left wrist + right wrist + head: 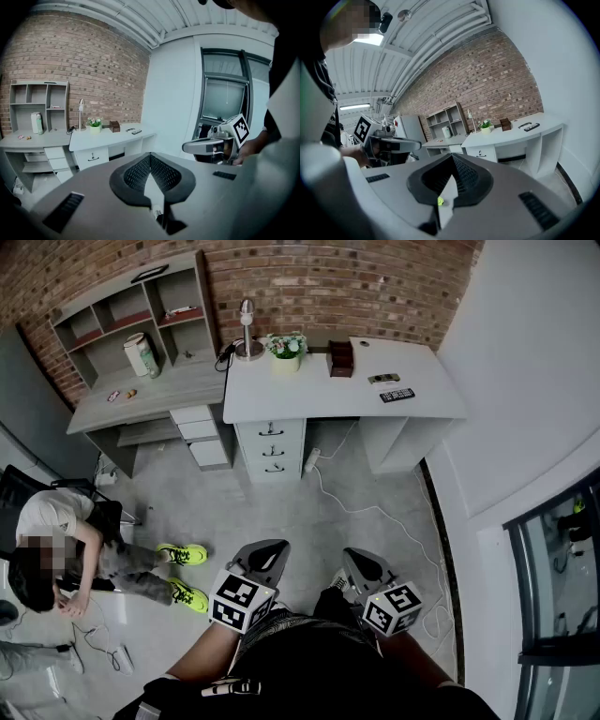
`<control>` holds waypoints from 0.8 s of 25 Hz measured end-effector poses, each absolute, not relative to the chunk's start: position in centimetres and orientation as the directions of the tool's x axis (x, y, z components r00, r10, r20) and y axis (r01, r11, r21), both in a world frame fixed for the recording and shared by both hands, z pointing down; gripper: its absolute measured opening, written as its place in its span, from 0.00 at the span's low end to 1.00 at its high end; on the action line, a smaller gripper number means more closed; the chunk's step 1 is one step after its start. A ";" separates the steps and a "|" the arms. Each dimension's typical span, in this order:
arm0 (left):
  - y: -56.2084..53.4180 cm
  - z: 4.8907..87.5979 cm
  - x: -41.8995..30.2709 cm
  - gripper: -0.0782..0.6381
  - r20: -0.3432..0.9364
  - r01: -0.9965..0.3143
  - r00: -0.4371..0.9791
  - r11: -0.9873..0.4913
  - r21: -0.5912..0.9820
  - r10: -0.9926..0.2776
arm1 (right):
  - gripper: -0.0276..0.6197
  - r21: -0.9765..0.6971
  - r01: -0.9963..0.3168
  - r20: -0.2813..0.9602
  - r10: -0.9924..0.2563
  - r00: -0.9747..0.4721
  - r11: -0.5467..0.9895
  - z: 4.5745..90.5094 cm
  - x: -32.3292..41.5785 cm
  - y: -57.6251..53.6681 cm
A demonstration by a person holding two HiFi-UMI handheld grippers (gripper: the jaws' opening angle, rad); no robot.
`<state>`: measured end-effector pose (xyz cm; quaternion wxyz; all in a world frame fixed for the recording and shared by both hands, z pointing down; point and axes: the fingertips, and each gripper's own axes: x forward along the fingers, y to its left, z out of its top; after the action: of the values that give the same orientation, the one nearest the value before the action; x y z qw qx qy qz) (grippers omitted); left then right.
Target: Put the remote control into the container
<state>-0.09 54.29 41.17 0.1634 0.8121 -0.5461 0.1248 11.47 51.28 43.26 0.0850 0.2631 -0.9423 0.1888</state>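
Note:
A black remote control [397, 395] lies on the white desk [309, 395] near its right end, with a smaller remote [382, 378] just behind it. The brown box container [340, 358] stands further left on that desk. Both grippers hang low near the person's body, far from the desk. My left gripper [267, 549] and right gripper [361, 559] are both shut, with nothing between their jaws. The left gripper view shows its closed jaws [150, 155], the remote [136, 132] and the container [114, 126] far off. The right gripper view shows its closed jaws [452, 154] and the remote [531, 127].
A potted plant [287, 345] and a lamp [247, 334] stand on the white desk's left part. A grey desk with shelves [141, 343] adjoins it. A person [66, 540] sits on the floor at left. A white cable [375, 512] trails across the floor.

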 end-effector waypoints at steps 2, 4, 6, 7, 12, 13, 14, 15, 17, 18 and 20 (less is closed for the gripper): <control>54.2 41.4 -0.3 0.12 0.384 -0.930 0.368 -0.341 0.139 -0.847 | 0.05 -0.309 -0.526 0.259 -0.462 -0.848 0.792 43.3 11.4 51.2; 54.2 41.7 -0.2 0.12 0.384 -0.928 0.372 -0.339 0.155 -0.845 | 0.05 -0.305 -0.524 0.260 -0.460 -0.849 0.795 43.5 11.4 51.2; 54.3 41.8 -0.2 0.12 0.378 -0.923 0.385 -0.340 0.182 -0.842 | 0.05 -0.302 -0.524 0.263 -0.458 -0.849 0.797 43.5 11.5 51.3; 54.3 41.8 -0.2 0.12 0.373 -0.921 0.388 -0.338 0.194 -0.843 | 0.05 -0.301 -0.524 0.263 -0.459 -0.849 0.797 43.5 11.4 51.4; 54.4 41.8 -0.4 0.12 0.365 -0.922 0.385 -0.336 0.192 -0.848 | 0.05 -0.297 -0.523 0.262 -0.458 -0.849 0.799 43.5 11.4 51.9; 54.4 41.8 -0.3 0.12 0.363 -0.922 0.386 -0.338 0.189 -0.848 | 0.05 -0.302 -0.521 0.251 -0.460 -0.851 0.798 43.4 11.5 51.9; 54.4 41.8 -0.2 0.12 0.362 -0.922 0.386 -0.339 0.188 -0.848 | 0.05 -0.312 -0.516 0.234 -0.462 -0.856 0.798 43.2 11.5 51.8; 54.4 41.8 -0.1 0.12 0.363 -0.921 0.387 -0.340 0.188 -0.847 | 0.05 -0.323 -0.508 0.216 -0.461 -0.861 0.798 43.0 11.5 51.8; 54.4 42.1 0.0 0.12 0.374 -0.920 0.390 -0.341 0.193 -0.841 | 0.05 -0.338 -0.495 0.202 -0.452 -0.869 0.800 42.8 11.3 51.7; 54.4 42.5 0.0 0.12 0.384 -0.919 0.392 -0.340 0.199 -0.836 | 0.05 -0.339 -0.493 0.212 -0.445 -0.870 0.801 42.8 11.1 51.8; 54.6 43.6 0.3 0.12 0.413 -0.916 0.399 -0.334 0.222 -0.818 | 0.05 -0.337 -0.491 0.242 -0.430 -0.870 0.804 43.3 10.8 52.1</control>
<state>0.30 54.60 43.57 0.2131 0.8088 -0.5361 0.1144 10.77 52.07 43.25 0.0771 0.2432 -0.9465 0.1977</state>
